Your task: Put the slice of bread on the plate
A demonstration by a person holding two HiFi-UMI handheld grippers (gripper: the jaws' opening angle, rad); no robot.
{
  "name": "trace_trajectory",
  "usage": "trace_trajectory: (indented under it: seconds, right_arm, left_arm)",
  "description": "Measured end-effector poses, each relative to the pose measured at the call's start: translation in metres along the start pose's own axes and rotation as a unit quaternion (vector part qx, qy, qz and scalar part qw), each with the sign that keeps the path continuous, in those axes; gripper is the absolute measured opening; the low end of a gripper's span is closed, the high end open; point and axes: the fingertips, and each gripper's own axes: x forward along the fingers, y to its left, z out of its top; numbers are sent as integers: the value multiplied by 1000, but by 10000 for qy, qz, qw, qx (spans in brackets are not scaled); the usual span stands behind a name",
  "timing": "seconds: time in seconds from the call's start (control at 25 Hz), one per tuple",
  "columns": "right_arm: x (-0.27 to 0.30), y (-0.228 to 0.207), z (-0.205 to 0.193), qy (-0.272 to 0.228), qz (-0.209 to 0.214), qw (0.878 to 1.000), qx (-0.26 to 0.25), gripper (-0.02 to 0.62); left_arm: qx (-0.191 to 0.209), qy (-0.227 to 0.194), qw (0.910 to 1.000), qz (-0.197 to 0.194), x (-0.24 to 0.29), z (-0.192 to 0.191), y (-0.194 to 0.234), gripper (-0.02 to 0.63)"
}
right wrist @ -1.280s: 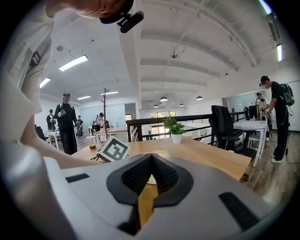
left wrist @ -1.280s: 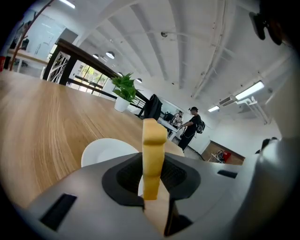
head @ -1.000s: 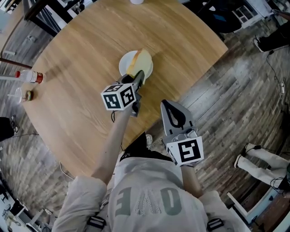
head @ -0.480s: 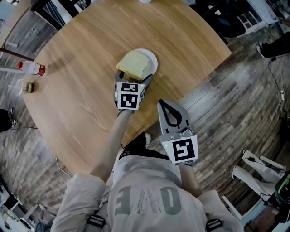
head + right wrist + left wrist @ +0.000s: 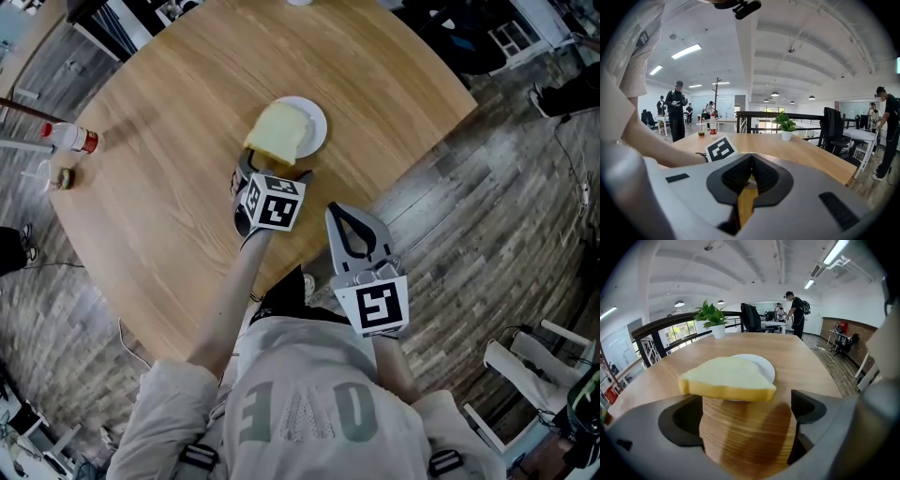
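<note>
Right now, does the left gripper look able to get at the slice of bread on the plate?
Probably yes. The left gripper faces the slice of bread close up; its jaws, which have just been opening, stand wide and empty. Only bare table lies between; nothing blocks the way.

The round wooden table [image 5: 169, 216] carries a white plate [image 5: 316, 120]. Well left of the plate, at the rim, stand a red-capped bottle [image 5: 67, 138] and a small cup [image 5: 63, 176]; beyond the plate, a potted plant [image 5: 713, 319].

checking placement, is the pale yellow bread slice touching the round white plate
Touching: left gripper view shows the bread slice lying on the plate, overhanging its near rim.
</note>
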Motion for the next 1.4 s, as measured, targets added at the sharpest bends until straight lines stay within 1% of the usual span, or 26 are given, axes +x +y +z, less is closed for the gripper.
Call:
trace_trajectory:
  seconds: [0.28, 0.44, 0.56, 0.64, 0.72, 0.8, 0.84, 0.88, 0.96, 1.04, 1.16, 1.2, 1.24, 1.28, 1.36, 1.4]
  right_arm:
    - [-8, 8, 7, -118, 28, 9999, -14, 17]
    - [-14, 17, 10, -145, 59, 9998, -108, 17]
    - [-19, 24, 12, -198, 81, 9997, -151, 17]
    - [-23, 26, 14, -231, 59, 9995, -210, 17]
    - [-28, 24, 17, -297, -31, 9993, -230, 17]
    - [-34, 18, 24, -448, -148, 9988, -139, 17]
    - [-37, 14, 30, -552, -205, 9982, -86, 17]
    - [-41, 9, 36, -672, -269, 9974, -58, 17]
    - [-48, -3, 53, -983, -425, 9942, -84, 17]
    - [-57, -13, 75, -1365, -566, 9890, -15, 17]
    - [-71, -16, 108, -1887, -579, 9803, 78, 17]
    - [-77, -16, 117, -2031, -574, 9775, 51, 17]
    - [-83, -16, 124, -2161, -579, 9746, 17, 17]
    - [-89, -15, 131, -2279, -586, 9719, -8, 17]
    - [-99, -10, 139, -2455, -583, 9676, -29, 17]
    - [-103, -8, 141, -2509, -581, 9663, -37, 17]
  left_arm:
    - [-197, 342, 9987, -337, -11, -31, -21, 568]
    - [-243, 244, 9990, -272, -23, -32, -21, 568]
    - [-284, 24, 9992, -268, -37, -23, -21, 568]
    - [-194, -216, 9990, -342, -55, -10, -24, 568]
    - [-19, -601, 9977, -322, -80, 10, -26, 568]
    - [131, -1165, 9929, -186, -112, 37, -24, 566]
    - [197, -1507, 9883, -108, -129, 52, -23, 566]
    - [267, -1875, 9819, -40, -148, 68, -22, 566]
    - [385, -2609, 9646, 60, -188, 101, -25, 566]
    - [353, -3286, 9437, 123, -228, 126, -28, 566]
    - [77, -4164, 9091, 132, -286, 147, -31, 565]
    - [15, -4373, 8992, 165, -302, 150, -32, 565]
    - [-5, -4521, 8917, 236, -315, 152, -32, 563]
    - [6, -4605, 8870, 337, -325, 153, -31, 561]
    - [46, -4679, 8821, 547, -341, 152, -27, 545]
    - [80, -4745, 8782, 602, -350, 151, -24, 496]
